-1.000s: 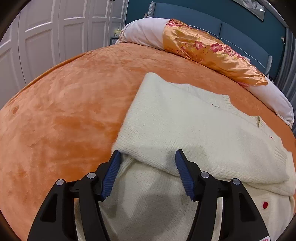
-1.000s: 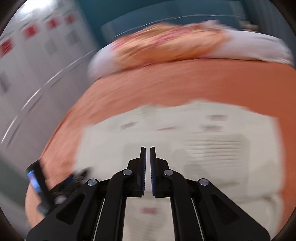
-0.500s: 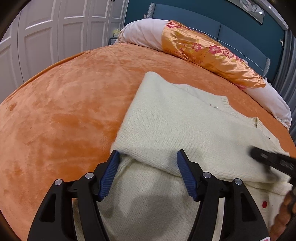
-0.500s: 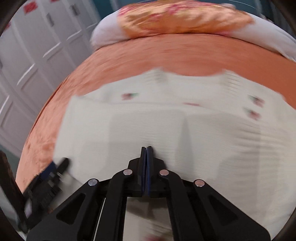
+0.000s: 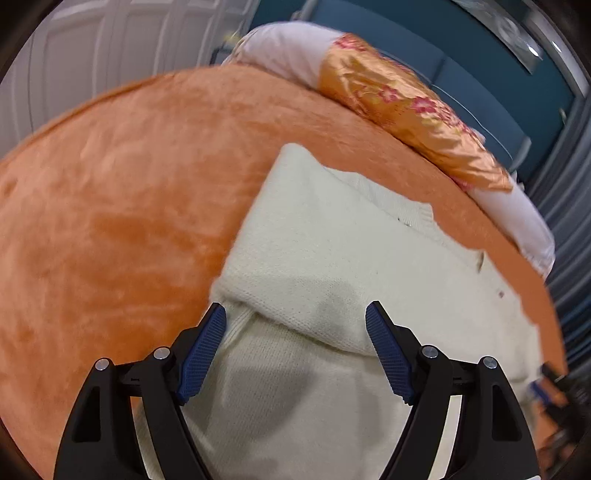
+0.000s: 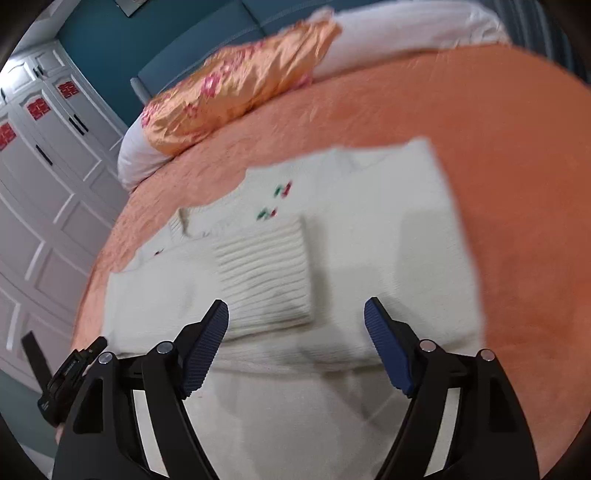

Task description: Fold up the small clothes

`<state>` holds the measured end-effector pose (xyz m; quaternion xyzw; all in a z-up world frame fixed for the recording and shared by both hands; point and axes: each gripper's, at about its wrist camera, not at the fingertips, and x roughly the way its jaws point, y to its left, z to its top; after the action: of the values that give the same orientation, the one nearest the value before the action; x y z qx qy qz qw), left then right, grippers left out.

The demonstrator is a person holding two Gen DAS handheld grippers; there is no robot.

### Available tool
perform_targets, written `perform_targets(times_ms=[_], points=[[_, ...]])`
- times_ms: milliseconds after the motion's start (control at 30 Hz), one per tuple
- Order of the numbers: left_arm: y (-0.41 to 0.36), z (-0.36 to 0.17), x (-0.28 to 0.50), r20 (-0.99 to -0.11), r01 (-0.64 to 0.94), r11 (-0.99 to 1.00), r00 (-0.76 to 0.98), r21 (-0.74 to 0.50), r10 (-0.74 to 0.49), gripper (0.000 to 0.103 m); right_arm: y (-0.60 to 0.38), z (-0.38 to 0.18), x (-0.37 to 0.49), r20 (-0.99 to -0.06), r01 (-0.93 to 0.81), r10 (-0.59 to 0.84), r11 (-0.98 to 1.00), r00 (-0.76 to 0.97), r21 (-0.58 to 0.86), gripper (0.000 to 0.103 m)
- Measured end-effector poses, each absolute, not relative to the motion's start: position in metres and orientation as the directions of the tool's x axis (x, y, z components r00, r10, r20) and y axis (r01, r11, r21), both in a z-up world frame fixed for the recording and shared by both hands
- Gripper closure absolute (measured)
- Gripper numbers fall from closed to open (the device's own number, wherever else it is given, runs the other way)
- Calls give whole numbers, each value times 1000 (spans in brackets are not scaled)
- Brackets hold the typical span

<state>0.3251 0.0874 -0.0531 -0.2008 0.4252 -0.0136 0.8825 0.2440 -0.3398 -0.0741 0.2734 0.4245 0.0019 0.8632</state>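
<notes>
This is a bedroom in a home. A bed (image 5: 122, 206) covered with a plush orange blanket fills both views, with a white pillow (image 6: 413, 29) and an orange satin floral pillow (image 6: 236, 85) at its head against a padded teal headboard (image 5: 476, 99). White panelled wardrobe doors (image 6: 48, 177) bearing red paper decorations line one wall.
</notes>
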Motion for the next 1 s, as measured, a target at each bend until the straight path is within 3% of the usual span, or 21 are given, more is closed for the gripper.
perform_targets(times_ms=[67,100,133,167,200,233,333,367,467,600,633,700,767,867,1000], points=[[93,-51,332,-764,-192,894,608,-406,-216,32,-327,-78,261,-762,205,237,877,602,435,52],[95,-48,337,-772,-217,883,597,-417,-218,45,-319,-75,267,-777,189,217,899,591,395,56],[96,-46,341,-780,-225,884,589,-409,-210,53,-311,-71,272,-790,177,188,920,583,350,75],[95,-42,346,-792,-231,895,581,-381,-187,73,-302,-59,276,-779,148,181,932,600,330,96],[95,-37,350,-797,-228,906,581,-356,-167,87,-302,-40,272,-720,107,231,915,655,390,96],[96,-33,351,-791,-219,912,591,-348,-160,92,-303,-20,265,-639,58,276,892,718,449,96],[97,-28,347,-774,-195,928,618,-317,-134,95,-312,26,231,-422,-71,319,859,849,507,96],[97,-32,346,-779,-196,935,615,-297,-118,95,-317,12,238,-475,-17,268,883,838,469,97],[97,-58,345,-808,-211,935,577,-286,-117,93,-347,-93,278,-777,249,201,874,596,417,97],[82,-62,334,-772,-155,975,635,-158,-24,88,-355,-62,249,-620,165,253,828,743,535,97],[79,-63,332,-763,-151,979,646,-139,-8,88,-351,-60,248,-625,154,222,858,748,490,96],[76,-64,331,-755,-151,981,656,-123,7,87,-352,-99,264,-751,213,202,885,629,415,95],[75,-64,331,-751,-149,982,661,-114,13,87,-360,-89,258,-721,231,211,857,660,461,94],[73,-67,331,-742,-145,984,670,-105,20,87,-359,-56,238,-712,335,60,853,699,401,89],[66,-68,330,-737,-145,988,674,-59,55,87,-295,-24,254,-669,142,179,907,721,396,89]])
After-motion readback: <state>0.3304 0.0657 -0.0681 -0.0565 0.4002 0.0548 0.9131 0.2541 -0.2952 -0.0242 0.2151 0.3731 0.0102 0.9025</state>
